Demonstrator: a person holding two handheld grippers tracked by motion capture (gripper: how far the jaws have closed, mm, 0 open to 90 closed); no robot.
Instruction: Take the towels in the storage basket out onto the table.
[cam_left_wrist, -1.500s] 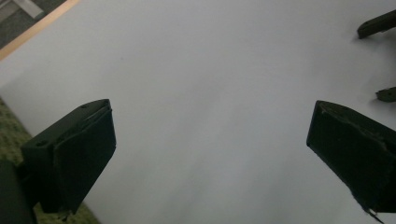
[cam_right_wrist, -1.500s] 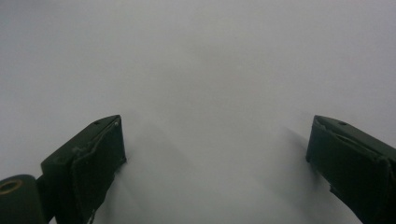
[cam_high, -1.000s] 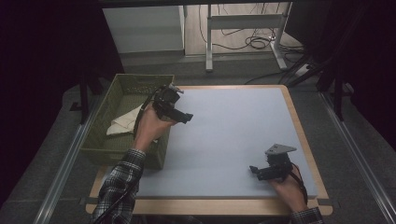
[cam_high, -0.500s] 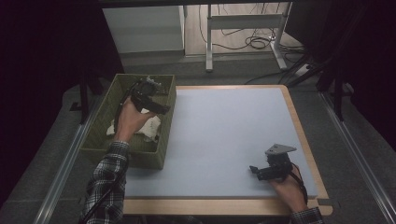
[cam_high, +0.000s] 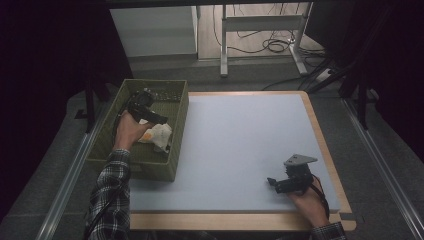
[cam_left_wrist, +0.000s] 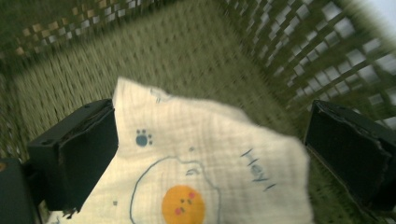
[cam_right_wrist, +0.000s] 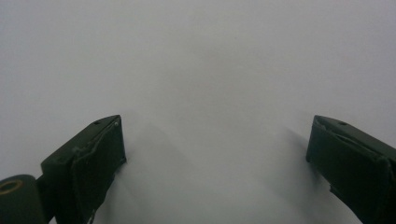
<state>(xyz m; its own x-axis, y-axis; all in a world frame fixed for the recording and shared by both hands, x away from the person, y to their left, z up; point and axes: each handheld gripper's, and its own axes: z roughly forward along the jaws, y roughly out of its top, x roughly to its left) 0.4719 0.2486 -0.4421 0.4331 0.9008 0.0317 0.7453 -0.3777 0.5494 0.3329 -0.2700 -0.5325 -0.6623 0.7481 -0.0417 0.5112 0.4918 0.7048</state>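
I see black-and-white plaid flannel sleeves on both forearms. My left tool (cam_high: 159, 119) is black with blocky jaws; my right tool (cam_high: 272, 182) carries a grey three-cornered plate and a black cable.

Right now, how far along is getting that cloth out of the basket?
Barely begun. Done: the left gripper is down inside the green basket, jaws open on either side of the printed cloth. In hand: lining up the grasp. Left: closing and lifting it out. The right gripper rests open on the mat.
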